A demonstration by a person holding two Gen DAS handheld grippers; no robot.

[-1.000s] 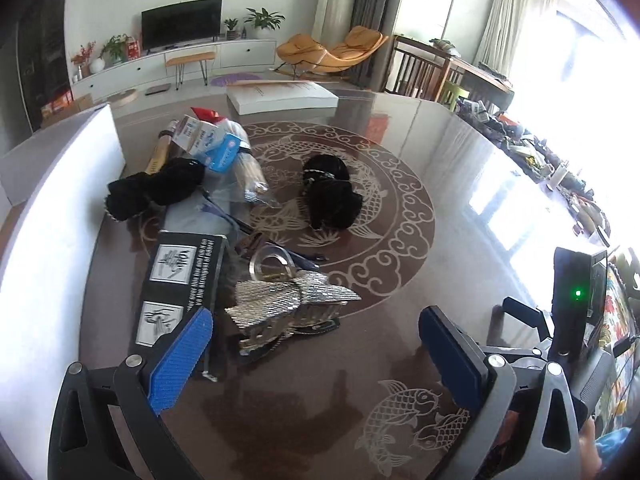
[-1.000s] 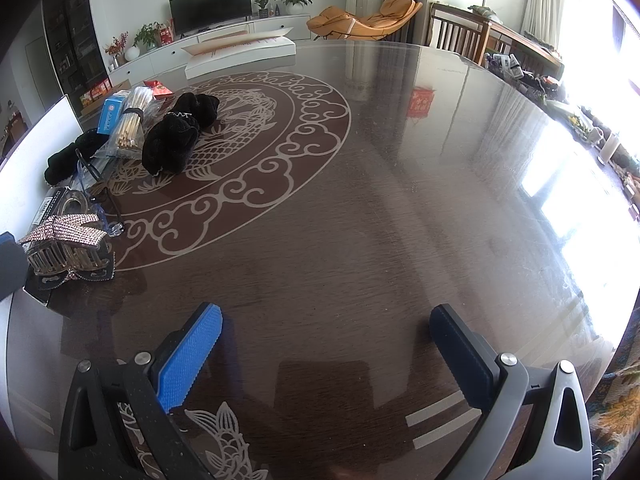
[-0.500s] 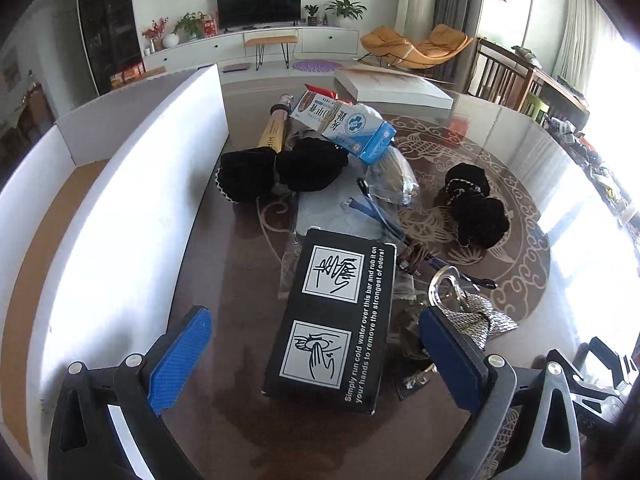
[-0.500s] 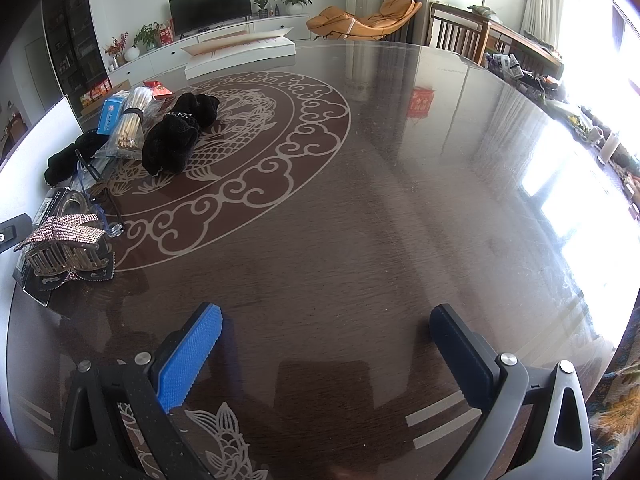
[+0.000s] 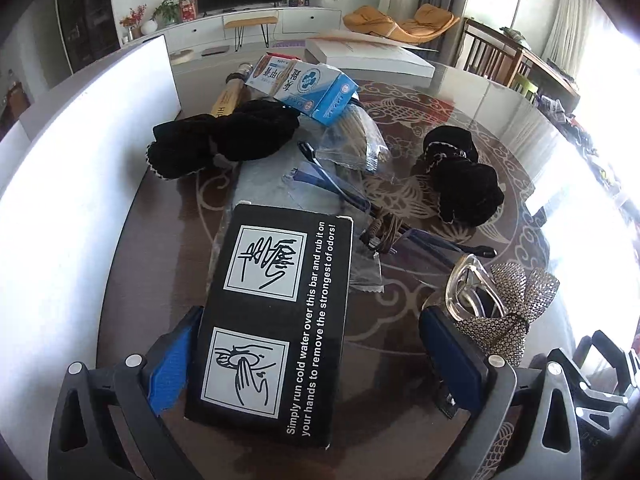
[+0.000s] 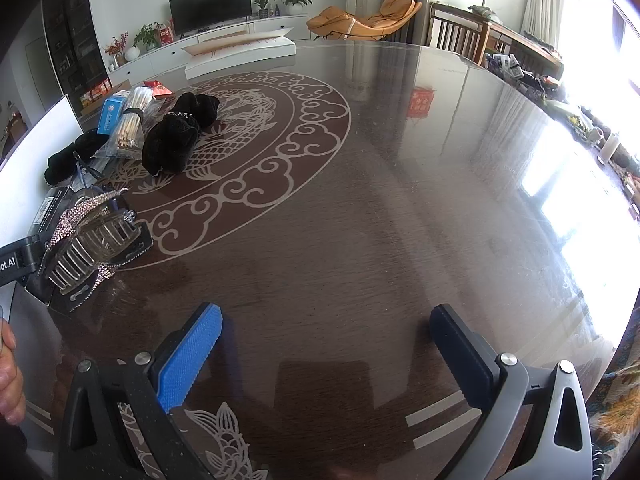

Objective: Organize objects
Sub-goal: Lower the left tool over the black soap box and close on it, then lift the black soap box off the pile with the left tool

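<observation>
A black box (image 5: 272, 320) with white hand-washing pictures lies flat on the dark table. My left gripper (image 5: 312, 360) is open, its jaws on either side of the box's near end. A rhinestone bow hair clip (image 5: 500, 304) lies just right of the right finger; it also shows in the right wrist view (image 6: 88, 236). Two black cloth bundles (image 5: 224, 140) (image 5: 460, 176), a blue-white carton (image 5: 304, 84), blue-framed glasses (image 5: 332, 184) and a bag of sticks (image 5: 360, 140) lie beyond. My right gripper (image 6: 324, 352) is open and empty over bare table.
A white board wall (image 5: 72, 184) stands along the left of the pile. A flat white box (image 5: 368, 56) lies at the table's far edge. The round table (image 6: 400, 200) with a dragon inlay spreads to the right. A hand (image 6: 8, 380) shows at the left edge.
My left gripper has swung left from the hair clip and come down over the black box, which now sits between its jaws. The right gripper has not moved.
</observation>
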